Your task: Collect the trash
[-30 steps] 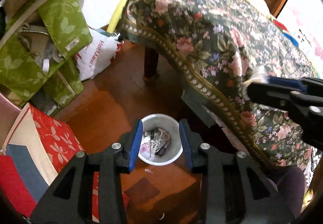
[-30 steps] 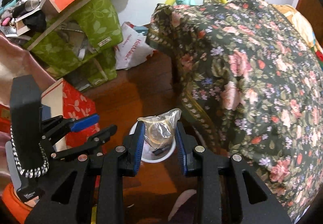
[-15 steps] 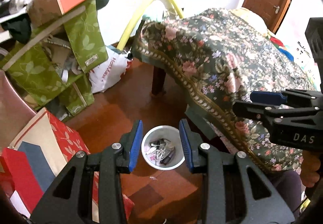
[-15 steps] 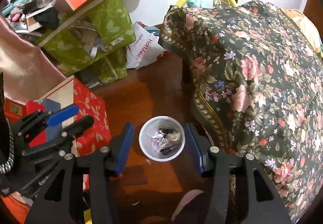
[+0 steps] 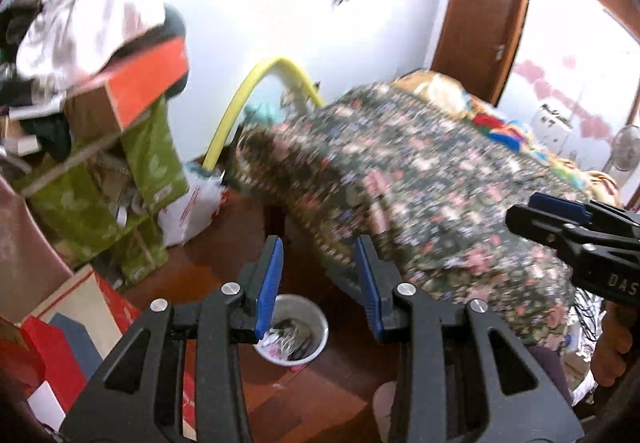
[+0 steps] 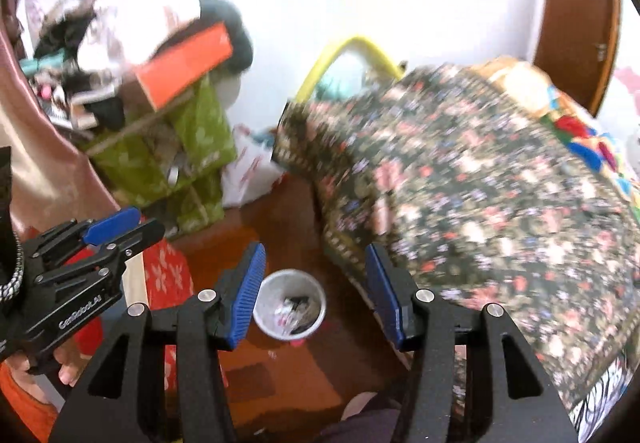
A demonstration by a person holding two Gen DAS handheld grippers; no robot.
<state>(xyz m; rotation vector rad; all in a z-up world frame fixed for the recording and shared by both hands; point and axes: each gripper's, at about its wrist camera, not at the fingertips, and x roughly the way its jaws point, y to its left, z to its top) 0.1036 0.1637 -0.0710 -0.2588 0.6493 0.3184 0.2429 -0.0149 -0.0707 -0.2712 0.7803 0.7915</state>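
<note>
A small white bin [image 5: 322, 327] [image 6: 263, 303] stands on the brown wooden floor, holding mixed trash [image 5: 289, 339] [image 6: 297, 308]. My left gripper [image 5: 319, 255] hangs well above it, open, with nothing between its blue pads. My right gripper [image 6: 315, 257] is also high over the bin, open wider and empty. Each gripper shows in the other's view: the right gripper [image 5: 548, 215] at the right edge, the left gripper [image 6: 120, 225] at the left edge, held by a hand. Both views are blurred by motion.
A floral cloth [image 5: 420, 203] [image 6: 480, 183] drapes furniture right of the bin. Green boxes [image 5: 100, 195], a white bag [image 5: 192, 207] and a red flowered box [image 6: 166, 275] crowd the left. A yellow hoop [image 5: 240, 103] leans on the wall; a brown door [image 5: 480, 15] is behind.
The right gripper let go of a clear plastic bag of trash over the bin and its jaws widened. Both grippers then rose and tilted up, so the bin looks smaller.
</note>
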